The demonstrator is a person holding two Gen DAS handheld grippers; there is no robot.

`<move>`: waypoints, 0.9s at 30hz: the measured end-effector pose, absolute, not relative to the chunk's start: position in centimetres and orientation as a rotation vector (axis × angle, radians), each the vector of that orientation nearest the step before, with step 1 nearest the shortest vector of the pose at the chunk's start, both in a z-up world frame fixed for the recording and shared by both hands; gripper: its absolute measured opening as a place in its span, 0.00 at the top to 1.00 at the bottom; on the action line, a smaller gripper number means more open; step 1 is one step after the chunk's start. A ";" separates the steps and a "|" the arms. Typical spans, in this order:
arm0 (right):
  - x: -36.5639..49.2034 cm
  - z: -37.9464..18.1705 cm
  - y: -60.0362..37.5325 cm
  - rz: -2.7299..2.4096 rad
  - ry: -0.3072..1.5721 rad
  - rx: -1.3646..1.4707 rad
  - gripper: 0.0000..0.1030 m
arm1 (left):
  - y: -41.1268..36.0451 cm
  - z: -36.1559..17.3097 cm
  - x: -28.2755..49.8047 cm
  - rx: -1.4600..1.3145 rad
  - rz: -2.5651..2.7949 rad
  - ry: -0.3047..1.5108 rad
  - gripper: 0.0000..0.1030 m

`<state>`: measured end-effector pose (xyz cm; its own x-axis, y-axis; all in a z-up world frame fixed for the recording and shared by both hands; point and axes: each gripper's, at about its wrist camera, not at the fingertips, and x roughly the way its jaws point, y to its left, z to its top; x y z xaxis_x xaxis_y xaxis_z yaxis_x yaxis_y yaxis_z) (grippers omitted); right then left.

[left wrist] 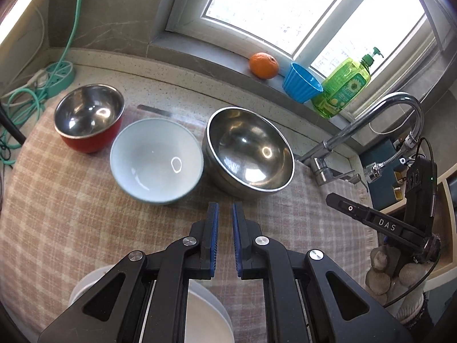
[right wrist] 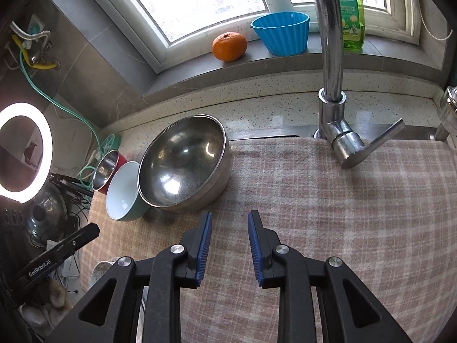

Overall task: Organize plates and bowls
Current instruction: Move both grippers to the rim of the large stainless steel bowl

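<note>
Left wrist view first: the left gripper [left wrist: 225,208] pointed steeply down over the checked cloth [left wrist: 71,200] at lower centre, its blue pads drawn together with only a thin slit between them and nothing in it. Across the middle of that frame, left to right, stood the red bowl [left wrist: 89,117] with its steel lining, the pale blue bowl [left wrist: 156,158] just beside it, then the large steel bowl [left wrist: 250,150] close against the blue one. At the bottom edge, under the gripper's arms, a white plate [left wrist: 205,314] showed in part. At far right the other gripper's black body came in, lettered "DAS" [left wrist: 387,225], with a gloved hand [left wrist: 394,271] below it.

Over to the right wrist view: at lower left a black bar read "GenRobot.AI" [right wrist: 39,269]. The same three bowls sat crowded at centre left, steel one nearest. The right gripper [right wrist: 230,220] also tilted down over bare cloth at lower centre, jaws standing apart, empty between the pads. At top right, behind the tap [right wrist: 331,57], the green soap bottle [right wrist: 352,8] carried a sunflower label with Chinese characters too small to make out.
</note>
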<state>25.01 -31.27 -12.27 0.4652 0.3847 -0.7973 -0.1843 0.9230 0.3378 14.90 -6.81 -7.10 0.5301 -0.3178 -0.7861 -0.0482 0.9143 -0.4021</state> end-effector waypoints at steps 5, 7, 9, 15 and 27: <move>26.7 -12.6 -30.9 0.359 1.036 0.210 0.77 | -6.7 -6.3 18.7 -0.334 -0.176 1.010 0.92; 27.3 -12.7 -30.8 0.357 1.036 0.213 0.77 | -6.6 -6.3 20.2 -0.315 -0.170 1.015 0.92; 27.9 -12.8 -30.7 0.354 1.038 0.218 0.77 | -6.7 -6.5 21.7 -0.295 -0.187 1.033 0.92; 29.9 -13.0 -30.5 0.347 1.063 0.252 0.77 | -6.5 -7.8 25.9 -0.271 -0.200 1.094 0.92; 32.0 -14.1 -28.6 0.335 1.105 0.232 0.77 | -6.2 -10.4 31.2 -0.259 -0.214 1.216 0.92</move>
<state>31.98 -28.64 -14.11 0.4068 0.3768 -0.8322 -0.1490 0.9261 0.3465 31.21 -6.22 -10.42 0.3339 -0.2994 -0.8938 0.0244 0.9506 -0.3093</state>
